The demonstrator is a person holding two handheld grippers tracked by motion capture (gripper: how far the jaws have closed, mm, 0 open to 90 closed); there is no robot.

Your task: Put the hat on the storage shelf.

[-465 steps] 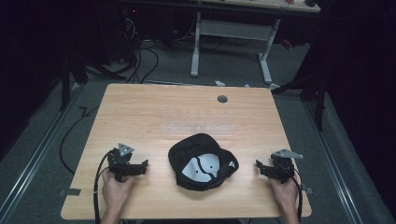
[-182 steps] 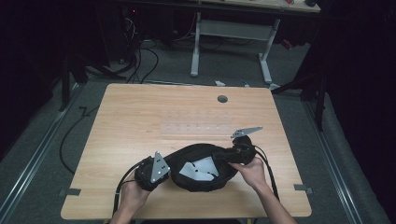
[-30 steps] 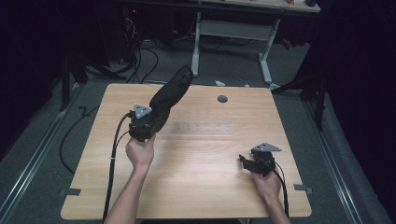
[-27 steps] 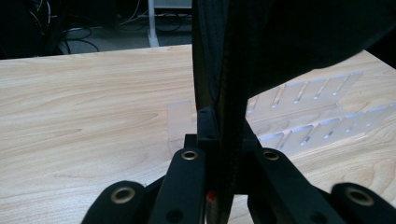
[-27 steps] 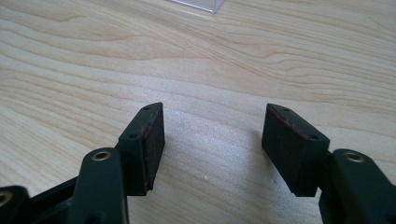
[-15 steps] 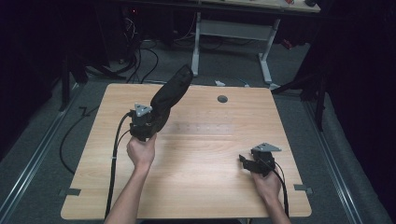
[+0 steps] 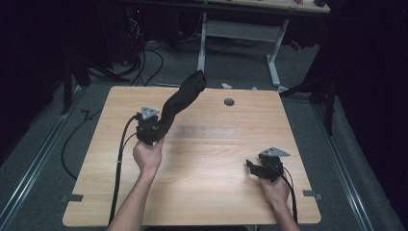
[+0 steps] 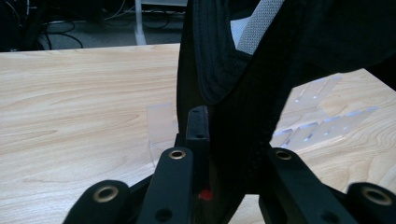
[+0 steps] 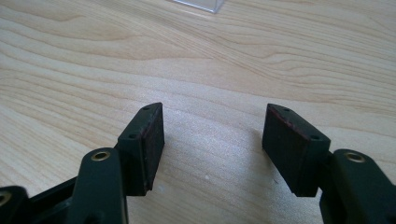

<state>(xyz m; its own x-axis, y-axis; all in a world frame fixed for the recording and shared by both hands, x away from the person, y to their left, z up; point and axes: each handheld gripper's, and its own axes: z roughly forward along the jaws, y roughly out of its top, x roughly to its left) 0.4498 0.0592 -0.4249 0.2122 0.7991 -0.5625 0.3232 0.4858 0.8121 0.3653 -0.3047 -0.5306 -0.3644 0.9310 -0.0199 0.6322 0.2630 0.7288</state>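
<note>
A black cap (image 7: pixel 183 101) hangs in the air above the left half of the wooden table (image 7: pixel 211 202), tilted up toward the far edge. My left gripper (image 7: pixel 150 129) is shut on the cap's lower edge. Seen from the left gripper view, black fabric with a grey mesh lining (image 8: pixel 252 79) rises between the jaws, and my left gripper (image 8: pixel 219 154) clamps it. My right gripper (image 7: pixel 254 167) rests low near the table's front right, open and holding nothing. In the right gripper view its gripper (image 9: pixel 212 135) stands wide apart over bare wood.
A round grommet hole (image 7: pixel 229 102) sits near the table's far edge. Clear tape patches (image 7: pixel 214 131) mark the table's middle. A white desk frame (image 7: pixel 240 33) and cables (image 7: pixel 144 53) lie on the floor beyond. Black cables trail from both grippers off the front edge.
Over the last second almost nothing has moved. Before that, both grippers were at the cap on the table; the left one raised it and the right one let go and drew back.
</note>
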